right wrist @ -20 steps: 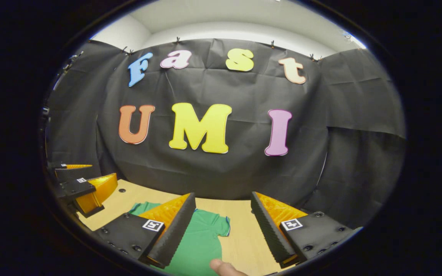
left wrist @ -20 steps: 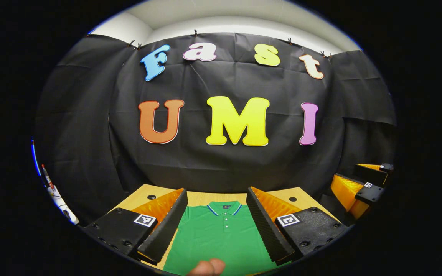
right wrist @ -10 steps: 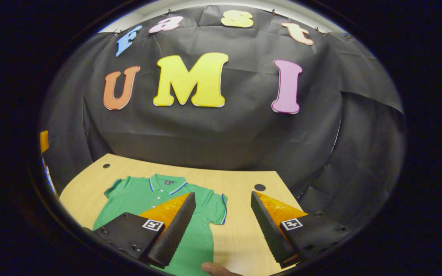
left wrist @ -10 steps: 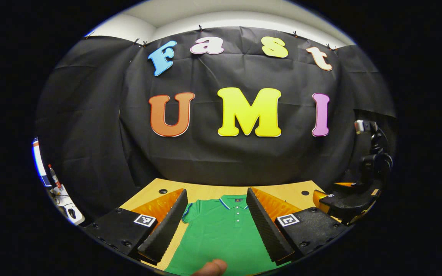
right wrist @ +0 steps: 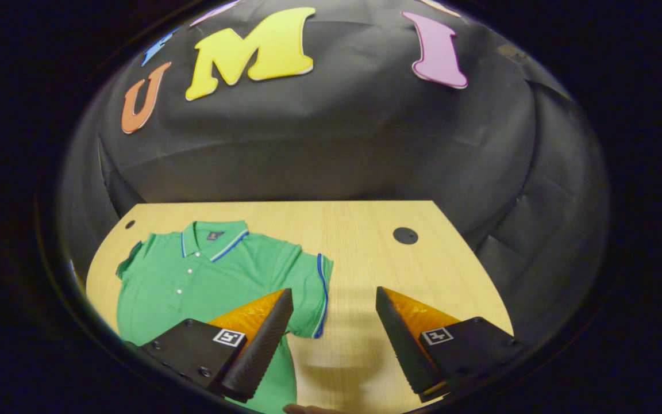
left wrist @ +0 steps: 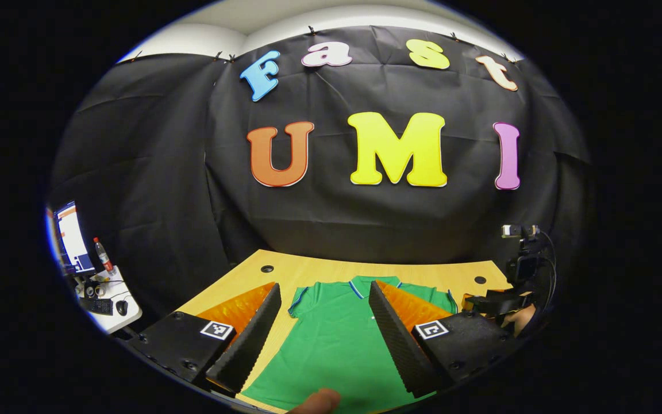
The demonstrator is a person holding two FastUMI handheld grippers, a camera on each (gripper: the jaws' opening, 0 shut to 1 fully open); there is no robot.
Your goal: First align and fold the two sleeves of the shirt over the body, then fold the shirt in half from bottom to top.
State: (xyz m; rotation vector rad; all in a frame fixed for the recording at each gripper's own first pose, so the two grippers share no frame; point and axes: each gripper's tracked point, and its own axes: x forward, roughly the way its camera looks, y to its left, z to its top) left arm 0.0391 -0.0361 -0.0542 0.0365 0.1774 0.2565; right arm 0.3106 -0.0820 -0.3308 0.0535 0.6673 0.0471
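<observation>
A green polo shirt (right wrist: 204, 276) lies flat, front up and collar toward the booth's black cloth wall (left wrist: 331, 224), on a light wooden table (right wrist: 360, 230) with dark round holes (right wrist: 405, 235) near its far corners. In the left gripper view, a small side desk (left wrist: 110, 307) at the far left carries a monitor (left wrist: 69, 236), a bottle (left wrist: 103, 256), a keyboard and a mouse, all too small to make out in detail. In that same view the left gripper (left wrist: 325, 330) hangs above the shirt's body with its jaws spread wide and nothing between them; its right finger hides part of the collar and the shirt's right shoulder, and a fingertip (left wrist: 316, 401) of the holding hand pokes in at the bottom edge. The other gripper appears at the right edge there, dark and cut off by the lens rim, with part of a hand behind it. In the right gripper view, the right gripper (right wrist: 334, 339) hovers over bare table just beside the shirt's right sleeve (right wrist: 311, 293), jaws also wide apart and empty; its left finger covers the shirt's lower side, and the hem is cut off below. Both sleeves lie spread outward, not yet folded.
</observation>
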